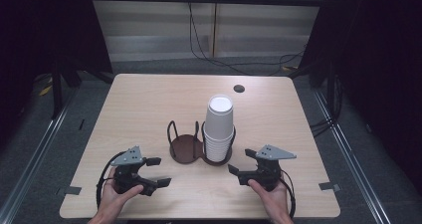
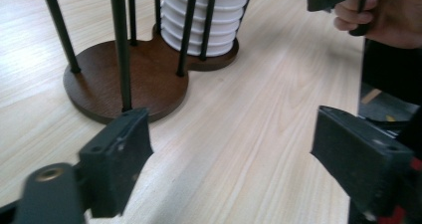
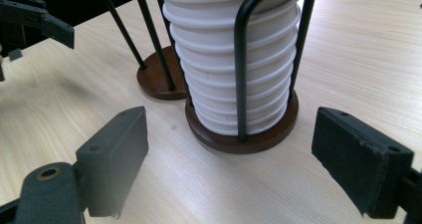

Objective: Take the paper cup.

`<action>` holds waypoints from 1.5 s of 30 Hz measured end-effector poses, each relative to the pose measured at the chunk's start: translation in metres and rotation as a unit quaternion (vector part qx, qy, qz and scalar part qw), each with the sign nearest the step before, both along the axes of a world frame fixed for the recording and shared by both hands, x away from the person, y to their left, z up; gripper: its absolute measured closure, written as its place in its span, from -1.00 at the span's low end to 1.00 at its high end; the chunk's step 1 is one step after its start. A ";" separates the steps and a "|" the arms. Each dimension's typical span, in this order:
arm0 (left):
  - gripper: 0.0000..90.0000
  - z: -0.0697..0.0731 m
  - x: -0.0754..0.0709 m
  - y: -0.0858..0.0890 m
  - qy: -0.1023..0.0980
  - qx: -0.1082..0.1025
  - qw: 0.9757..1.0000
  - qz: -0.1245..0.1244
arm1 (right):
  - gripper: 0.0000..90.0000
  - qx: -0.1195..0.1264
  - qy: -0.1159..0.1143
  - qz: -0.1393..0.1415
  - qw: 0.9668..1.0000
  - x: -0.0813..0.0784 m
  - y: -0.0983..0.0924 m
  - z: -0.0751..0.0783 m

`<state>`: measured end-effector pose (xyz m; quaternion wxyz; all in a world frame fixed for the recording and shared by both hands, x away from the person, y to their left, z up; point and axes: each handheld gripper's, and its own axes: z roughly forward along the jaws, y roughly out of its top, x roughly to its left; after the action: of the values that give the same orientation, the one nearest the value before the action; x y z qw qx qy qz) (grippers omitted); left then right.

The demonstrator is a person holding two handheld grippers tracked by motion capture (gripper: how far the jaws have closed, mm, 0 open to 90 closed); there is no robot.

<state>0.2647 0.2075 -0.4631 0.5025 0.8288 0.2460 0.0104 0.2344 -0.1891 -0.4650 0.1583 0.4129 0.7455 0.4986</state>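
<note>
Cup stack (image 1: 219,129) sits in the right ring of the two-ring holder (image 1: 185,149), bench (image 1: 149,99) centre. Left tool (image 1: 154,171) at 8 o'clock, right tool (image 1: 241,163) at 4 o'clock; both gape wide, nothing between jaws.

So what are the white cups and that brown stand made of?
The white cups look like paper: matte white walls with rolled rims showing as stacked ridges, though foam or plastic can't be ruled out. The stand's brown base looks like dark-stained wood with a dull, smooth finish. Its thin black posts look like painted metal rod, bent into a loop around the cups.
</note>
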 end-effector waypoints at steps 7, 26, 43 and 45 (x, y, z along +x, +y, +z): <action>-0.65 -0.001 -0.001 0.000 -0.002 0.002 1.000 -0.013 | -0.68 -0.001 -0.001 0.006 1.000 0.000 -0.002 0.004; -0.65 -0.003 -0.004 0.003 0.010 -0.008 1.000 -0.015 | -0.51 0.010 0.026 0.055 0.998 0.000 0.002 0.026; -0.65 -0.003 -0.005 0.007 0.016 -0.008 1.000 -0.005 | -0.59 0.012 0.032 0.089 0.995 0.013 0.004 0.058; -0.65 -0.004 -0.005 0.007 0.016 -0.008 1.000 -0.003 | -0.59 0.014 0.040 0.093 0.995 0.015 0.003 0.061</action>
<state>0.2599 0.2145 -0.4668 0.5049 0.8257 0.2514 -0.0067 0.2498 -0.1864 -0.4042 0.0758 0.3632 0.7797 0.5044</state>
